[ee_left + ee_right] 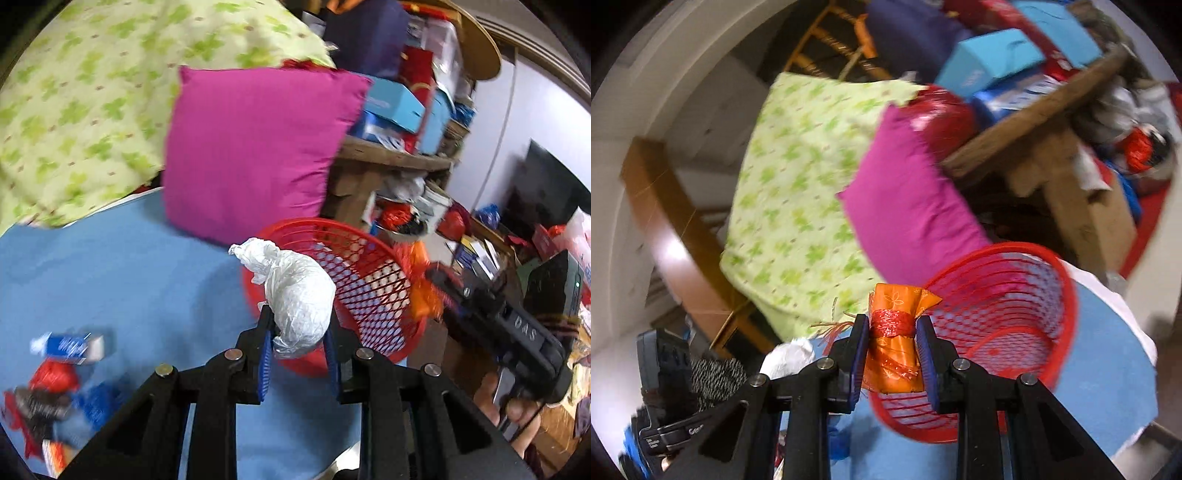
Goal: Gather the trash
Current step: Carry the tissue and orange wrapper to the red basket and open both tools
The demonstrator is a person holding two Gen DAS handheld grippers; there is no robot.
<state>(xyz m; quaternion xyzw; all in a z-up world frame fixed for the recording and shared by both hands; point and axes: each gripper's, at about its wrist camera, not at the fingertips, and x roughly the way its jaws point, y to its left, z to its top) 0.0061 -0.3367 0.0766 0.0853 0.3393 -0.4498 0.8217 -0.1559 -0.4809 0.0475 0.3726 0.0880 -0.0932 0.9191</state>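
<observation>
The left gripper is clenched on a white wad of crinkled, thin plastic film — a lumpy, rounded bundle with a twisted tail at its top. The right gripper is clenched on an orange packet, a glossy foil roll with small flower prints, bound round its middle by a band of shiny red string.

Both bundles hang just in front of a red basket, round, made of open plastic lattice, tipped on its side with its mouth toward the cameras. It lies on a smooth blue sheet covering a bed.

Behind the basket leans a square magenta cushion of plain woven cloth. Beside it lies a soft pale-green quilt printed with green leaf shapes.

At the left wrist view's lower left, blurred on the sheet, sit a small blue-and-white carton and crumpled red wrappers.
</observation>
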